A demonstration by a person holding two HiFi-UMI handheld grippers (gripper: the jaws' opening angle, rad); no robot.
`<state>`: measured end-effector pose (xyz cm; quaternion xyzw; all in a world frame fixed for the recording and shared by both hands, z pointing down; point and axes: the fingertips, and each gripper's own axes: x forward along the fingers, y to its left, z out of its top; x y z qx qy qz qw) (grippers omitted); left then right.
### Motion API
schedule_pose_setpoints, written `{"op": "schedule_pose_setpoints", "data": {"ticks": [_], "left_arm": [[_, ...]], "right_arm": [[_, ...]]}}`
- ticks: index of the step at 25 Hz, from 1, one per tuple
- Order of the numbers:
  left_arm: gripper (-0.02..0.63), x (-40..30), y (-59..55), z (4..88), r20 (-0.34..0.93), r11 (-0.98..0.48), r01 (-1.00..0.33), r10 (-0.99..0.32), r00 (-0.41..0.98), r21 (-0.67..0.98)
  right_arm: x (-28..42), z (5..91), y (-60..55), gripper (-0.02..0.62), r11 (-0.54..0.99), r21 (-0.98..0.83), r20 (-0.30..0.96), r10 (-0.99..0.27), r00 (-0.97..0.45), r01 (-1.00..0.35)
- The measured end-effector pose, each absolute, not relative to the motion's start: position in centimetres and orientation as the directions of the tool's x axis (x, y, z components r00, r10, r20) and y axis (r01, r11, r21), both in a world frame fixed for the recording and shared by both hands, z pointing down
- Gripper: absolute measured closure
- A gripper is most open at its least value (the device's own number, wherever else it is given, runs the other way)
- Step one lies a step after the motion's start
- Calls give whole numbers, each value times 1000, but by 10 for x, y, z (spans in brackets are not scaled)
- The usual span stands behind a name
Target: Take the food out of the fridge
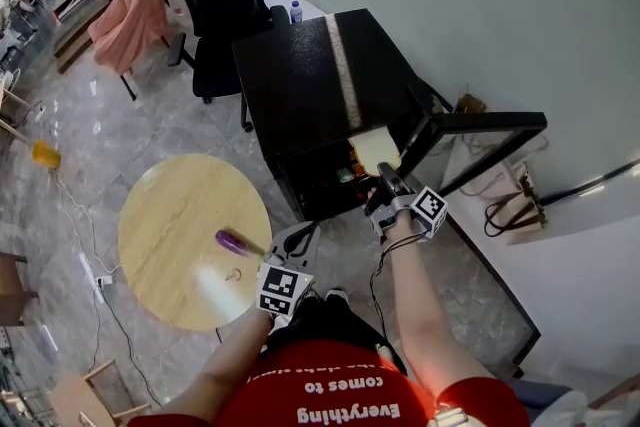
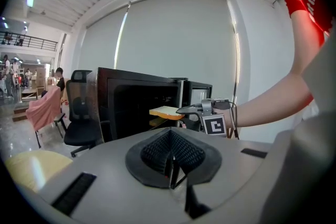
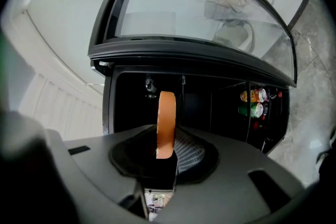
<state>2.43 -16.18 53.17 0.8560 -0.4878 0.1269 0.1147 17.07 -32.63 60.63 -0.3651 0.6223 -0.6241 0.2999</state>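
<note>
While at fridge [image 1: 300, 85], toast [image 1: 376, 149] in right gripper [image 1: 384, 175]

Fridge [image 1: 320, 105] interior mostly dark; cans [image 3: 255, 96] too small to read; purple thing [image 1: 236, 241] perhaps an aubergine.

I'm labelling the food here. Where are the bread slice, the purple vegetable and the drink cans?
bread slice [image 3: 166, 123]: right gripper view, its orange crust edge.
purple vegetable [image 1: 235, 241]: head view, its middle.
drink cans [image 3: 255, 95]: right gripper view, an upper can's side.
</note>
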Motion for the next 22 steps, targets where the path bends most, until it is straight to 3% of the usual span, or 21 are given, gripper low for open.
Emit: {"op": "schedule_pose_setpoints", "data": {"ticks": [12,22], "left_arm": [[606,32,-143,528,321,-506,-857,-799,508,99],[606,29,-131,526,310,-497,-862,-807,502,102]], "right_arm": [[165,606,-260,500,-73,-996,94,-801,-591,-59],[145,580,-211,500,-3,-999,37,-733,-679,-51]]}}
